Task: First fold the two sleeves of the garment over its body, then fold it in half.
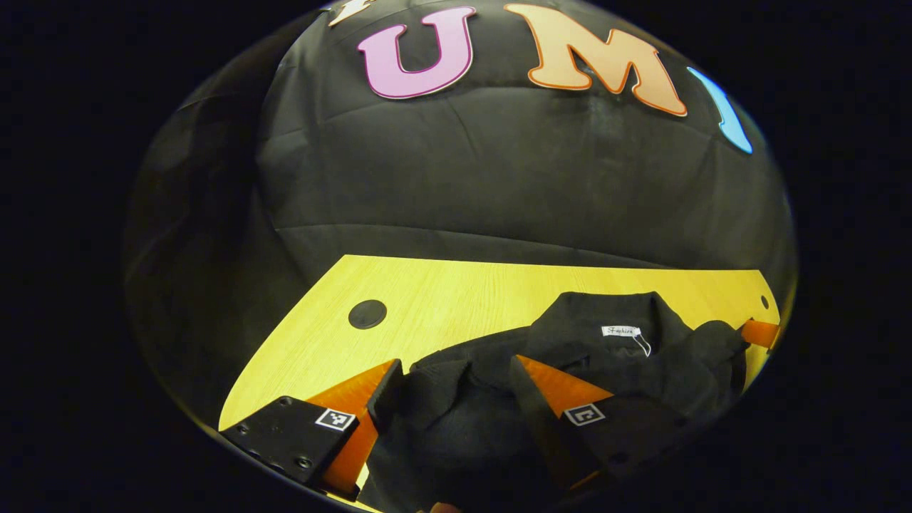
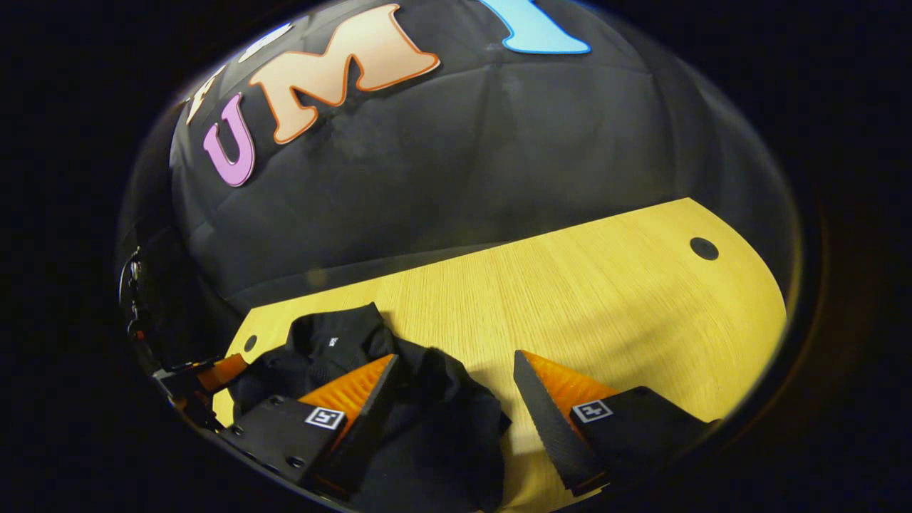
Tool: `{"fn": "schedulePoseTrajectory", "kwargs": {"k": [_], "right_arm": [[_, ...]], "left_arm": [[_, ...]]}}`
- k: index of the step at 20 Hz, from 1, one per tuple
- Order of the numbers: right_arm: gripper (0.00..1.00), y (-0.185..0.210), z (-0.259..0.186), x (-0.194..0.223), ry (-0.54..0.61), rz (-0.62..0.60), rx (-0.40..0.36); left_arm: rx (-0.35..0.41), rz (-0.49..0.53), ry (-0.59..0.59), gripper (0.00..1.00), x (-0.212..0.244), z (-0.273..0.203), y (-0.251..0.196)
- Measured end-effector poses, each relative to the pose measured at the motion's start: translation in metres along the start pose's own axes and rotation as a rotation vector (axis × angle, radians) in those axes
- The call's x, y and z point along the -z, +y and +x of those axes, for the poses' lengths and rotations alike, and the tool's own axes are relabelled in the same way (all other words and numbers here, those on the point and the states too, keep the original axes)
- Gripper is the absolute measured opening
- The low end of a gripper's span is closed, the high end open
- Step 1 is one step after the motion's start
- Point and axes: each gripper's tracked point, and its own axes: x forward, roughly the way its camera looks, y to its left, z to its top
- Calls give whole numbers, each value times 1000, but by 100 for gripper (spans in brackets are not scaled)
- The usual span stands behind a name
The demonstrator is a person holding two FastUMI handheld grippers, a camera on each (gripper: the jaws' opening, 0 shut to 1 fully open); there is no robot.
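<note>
While jaws gape, left gripper [image 1: 456, 388] over black garment [image 1: 605, 356], right gripper [image 2: 456, 399] likewise.

a black garment [image 1: 605, 356] lies rumpled on a yellow wooden table [image 1: 442, 299], near the table's front edge. its collar points toward the back wall, with a small white label [image 1: 621, 331] sewn inside the neck. the fabric is bunched into soft folds rather than spread flat. in the right gripper view the cloth [image 2: 427, 406] sits heaped at the table's left part.
</note>
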Motion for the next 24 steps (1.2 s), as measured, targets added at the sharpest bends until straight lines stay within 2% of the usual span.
{"fn": "schedulePoseTrajectory", "kwargs": {"k": [3, 4, 5, 6, 7, 11, 14, 16, 18, 19, 21, 22, 24], "right_arm": [[98, 0, -17, -13, -46, -13, 13], [94, 2, -22, -17, -60, -22, 12], [98, 2, -29, -20, -72, -35, 16], [94, 3, -35, -22, -78, -50, 21], [98, 5, -43, -22, -86, -60, 24], [98, 18, -82, -22, -148, -94, 25], [99, 29, -113, -8, -172, -104, 28], [94, 38, -137, 6, -192, -102, 29], [95, 52, -165, 22, -220, -98, 21], [99, 58, -179, 31, -234, -101, 21], [94, 72, -207, 53, -249, -107, 16], [98, 78, -218, 61, -260, -108, 9], [98, 92, -241, 76, -292, -109, -11]], "left_arm": [[-10, -2, -5, 94, -5, -10, 9], [-19, -4, -13, 95, -9, -15, 13], [-20, -10, -25, 95, -13, -20, 16], [-17, -20, -39, 95, -19, -26, 19], [-15, -32, -55, 95, -24, -31, 22], [10, -60, -101, 95, -37, -61, 34], [22, -34, -106, 95, -32, -91, 44], [43, -18, -129, 95, -32, -117, 48], [63, 4, -151, 95, -29, -146, 55], [69, 15, -161, 95, -26, -161, 58], [93, 28, -192, 95, -21, -193, 60], [102, 30, -208, 95, -18, -207, 61], [128, 26, -256, 95, -12, -232, 62]]}}
